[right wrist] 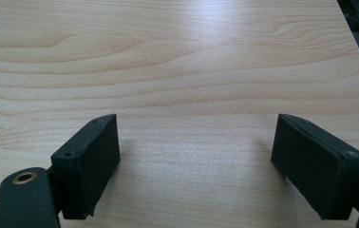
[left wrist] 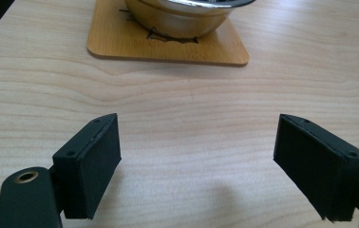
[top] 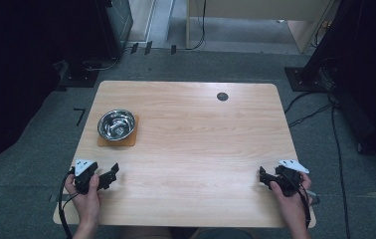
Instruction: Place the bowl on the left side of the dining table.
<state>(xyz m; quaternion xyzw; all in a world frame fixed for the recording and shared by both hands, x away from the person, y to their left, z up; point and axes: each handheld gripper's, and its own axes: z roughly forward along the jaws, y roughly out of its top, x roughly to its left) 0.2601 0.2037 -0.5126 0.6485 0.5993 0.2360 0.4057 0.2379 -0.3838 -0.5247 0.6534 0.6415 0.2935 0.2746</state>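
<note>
Pale wooden table is carrying a steel bowl on a bamboo coaster far-left, likely light, rigid, slippery, best pinched at its rim, while left gripper and right gripper are resting empty, jaws spread.

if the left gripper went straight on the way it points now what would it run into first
Probably the wooden mat with the steel bowl resting on it. They lie straight ahead of the open left gripper, with bare table between. If it travels above the mat's height, the bowl comes first.
</note>
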